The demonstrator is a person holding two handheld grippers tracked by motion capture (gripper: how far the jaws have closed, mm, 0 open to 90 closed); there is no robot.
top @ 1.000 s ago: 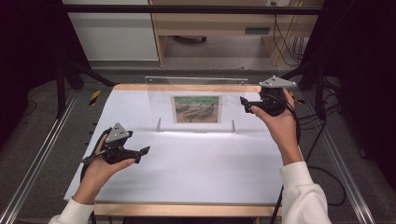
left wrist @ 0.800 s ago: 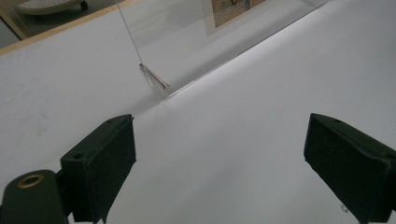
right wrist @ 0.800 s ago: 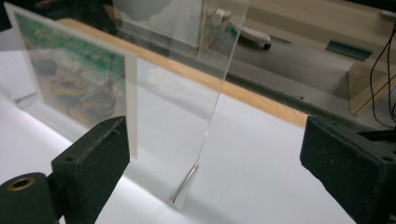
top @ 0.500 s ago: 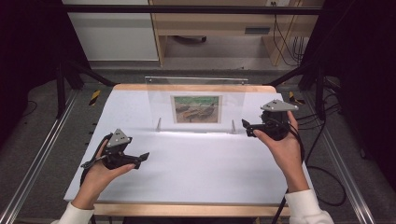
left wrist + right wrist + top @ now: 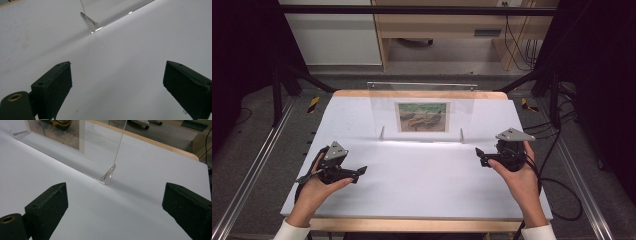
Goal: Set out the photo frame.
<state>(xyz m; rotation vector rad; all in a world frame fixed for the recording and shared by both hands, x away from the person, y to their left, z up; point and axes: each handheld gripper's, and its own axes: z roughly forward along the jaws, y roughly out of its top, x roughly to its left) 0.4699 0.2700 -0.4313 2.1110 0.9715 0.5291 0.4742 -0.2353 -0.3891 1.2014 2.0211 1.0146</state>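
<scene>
The left tool (image 5: 360, 171) has its jaws wide apart with nothing between them. The right tool (image 5: 479, 152) is the same; its jaws have just been opening, and they hold nothing. Both tools hover low over the white worktop (image 5: 422, 185), in front of the clear picture stand (image 5: 424, 112), one toward each end of it. The stand is upright near the far edge, with a bird picture (image 5: 422, 117) inside. Nobody touches it yet, so I think the work on the stand is all left to do.
</scene>
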